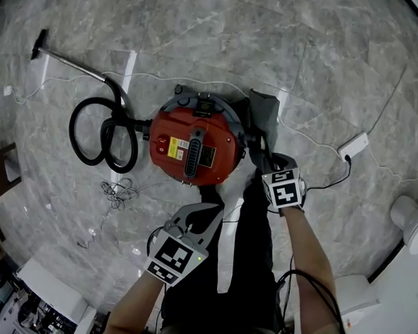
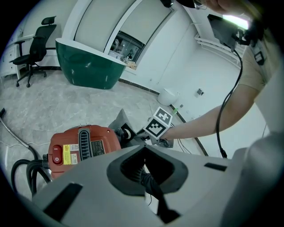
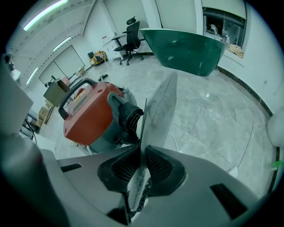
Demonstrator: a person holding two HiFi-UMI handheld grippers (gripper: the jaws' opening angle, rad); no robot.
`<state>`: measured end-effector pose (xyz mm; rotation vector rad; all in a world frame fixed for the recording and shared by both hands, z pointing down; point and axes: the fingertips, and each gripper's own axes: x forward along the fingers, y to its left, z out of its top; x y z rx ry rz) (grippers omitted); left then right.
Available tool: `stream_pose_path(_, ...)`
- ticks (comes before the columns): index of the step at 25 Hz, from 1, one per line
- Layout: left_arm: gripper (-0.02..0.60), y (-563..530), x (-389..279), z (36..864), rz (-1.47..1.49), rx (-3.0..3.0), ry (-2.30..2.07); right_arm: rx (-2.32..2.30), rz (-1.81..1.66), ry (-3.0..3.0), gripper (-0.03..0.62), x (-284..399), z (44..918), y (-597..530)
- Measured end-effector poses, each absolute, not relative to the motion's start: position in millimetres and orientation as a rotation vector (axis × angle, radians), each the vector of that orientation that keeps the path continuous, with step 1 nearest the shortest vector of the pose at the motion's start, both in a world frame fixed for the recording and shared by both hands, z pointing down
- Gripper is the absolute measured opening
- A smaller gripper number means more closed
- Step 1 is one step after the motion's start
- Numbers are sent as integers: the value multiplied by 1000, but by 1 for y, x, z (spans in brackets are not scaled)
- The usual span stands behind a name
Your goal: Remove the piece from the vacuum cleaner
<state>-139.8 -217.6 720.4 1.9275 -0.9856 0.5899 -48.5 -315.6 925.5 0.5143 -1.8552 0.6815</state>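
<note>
The right gripper (image 3: 142,150) has its ribbed black pads pressed together on the lower edge of the piece (image 3: 160,106), a thin, flat, grey sheet with a felt-like, speckled surface that rises edge-on from the jaws toward the upper middle of the right gripper view. Just left of it is the black ribbed port (image 3: 128,116) on the side of the vacuum cleaner (image 1: 196,148), a round, glossy red drum with a black arched handle (image 3: 66,98) and a yellow label on top; whether the sheet is attached to that port cannot be told. In the head view the drum sits at the centre of the frame, with the piece against its right side. The left gripper (image 2: 144,148), in the lower middle of the head view, has its jaws together on nothing and hangs above the floor, apart from the drum. A black corrugated hose (image 1: 73,130) coils at the drum's left, and a metal wand (image 1: 70,62) runs to the upper left. The floor (image 1: 307,63) is polished grey marbled stone, with a white power strip (image 1: 354,145) at the right. Beyond stand a curved dark green counter (image 3: 191,48), a black office chair (image 3: 131,37) and white walls.
</note>
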Motion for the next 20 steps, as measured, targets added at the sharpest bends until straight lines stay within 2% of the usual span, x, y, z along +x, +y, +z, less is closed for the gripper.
stream_pose_path(20,-3,-211,-149,727,621,1918,-990,533,591,-1856,35,-36,936,-318)
